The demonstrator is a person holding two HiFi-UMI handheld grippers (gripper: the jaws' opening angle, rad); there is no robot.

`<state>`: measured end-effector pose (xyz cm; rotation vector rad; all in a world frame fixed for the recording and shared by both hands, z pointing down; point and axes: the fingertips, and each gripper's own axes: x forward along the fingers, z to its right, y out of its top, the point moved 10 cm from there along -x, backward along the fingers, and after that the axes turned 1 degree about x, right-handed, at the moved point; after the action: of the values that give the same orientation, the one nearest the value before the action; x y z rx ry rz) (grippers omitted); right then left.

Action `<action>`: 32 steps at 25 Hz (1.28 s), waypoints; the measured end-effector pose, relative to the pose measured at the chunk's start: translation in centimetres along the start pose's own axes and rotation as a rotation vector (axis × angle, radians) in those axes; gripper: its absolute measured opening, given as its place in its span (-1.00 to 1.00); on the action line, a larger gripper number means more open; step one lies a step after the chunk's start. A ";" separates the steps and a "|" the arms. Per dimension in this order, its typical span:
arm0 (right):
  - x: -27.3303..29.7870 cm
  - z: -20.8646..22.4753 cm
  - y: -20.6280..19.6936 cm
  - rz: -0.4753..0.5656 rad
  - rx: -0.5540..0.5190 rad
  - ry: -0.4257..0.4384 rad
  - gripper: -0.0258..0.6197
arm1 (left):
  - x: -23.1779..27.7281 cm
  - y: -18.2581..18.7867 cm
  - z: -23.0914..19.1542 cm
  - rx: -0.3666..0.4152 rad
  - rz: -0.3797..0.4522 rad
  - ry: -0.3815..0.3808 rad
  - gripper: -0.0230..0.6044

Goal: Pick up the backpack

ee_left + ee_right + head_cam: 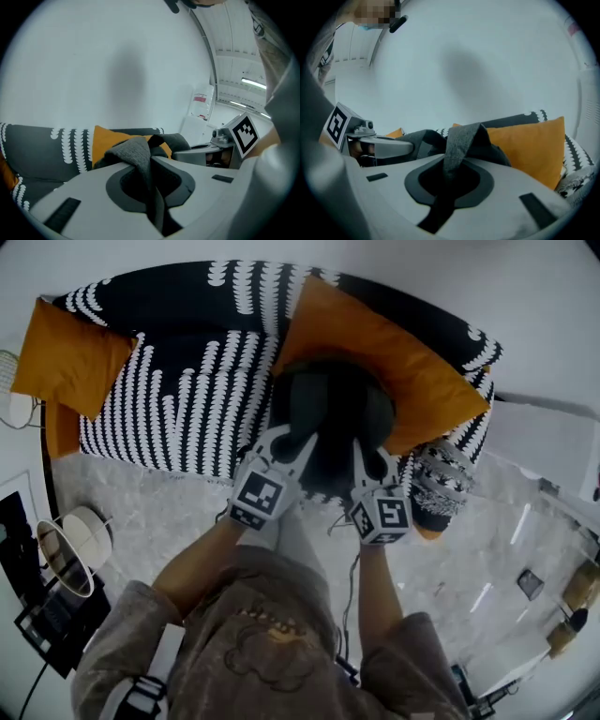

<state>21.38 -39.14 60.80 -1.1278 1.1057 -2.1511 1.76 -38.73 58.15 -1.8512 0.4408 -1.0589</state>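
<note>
The backpack is dark grey and hangs in front of the sofa, held up between my two grippers. My left gripper is shut on a grey fabric strap of the backpack, which runs down between its jaws. My right gripper is shut on a second grey strap in the same way. In the left gripper view the right gripper shows close by on the right. The bag's lower part is hidden behind the grippers.
The black sofa with white patterning stands behind the bag. On it lie an orange cushion at the left and a larger orange cushion right behind the backpack. A patterned cushion leans at the sofa's right end. A round white lamp stands at the left.
</note>
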 end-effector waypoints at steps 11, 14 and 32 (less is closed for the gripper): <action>-10.5 -5.1 8.5 0.167 -0.079 0.024 -0.83 | -8.3 8.8 5.1 0.028 0.155 -0.035 -0.84; -13.4 -6.5 9.2 0.180 -0.085 0.036 -0.83 | -10.6 9.4 6.9 0.011 0.156 -0.040 -0.84; -22.8 -13.5 15.7 0.409 -0.191 0.166 -0.83 | -21.0 16.2 12.0 0.110 0.360 0.039 -0.84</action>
<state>23.35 -26.17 32.96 -0.7246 1.4968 -1.8696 1.78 -26.35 31.76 -1.5823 0.6955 -0.8559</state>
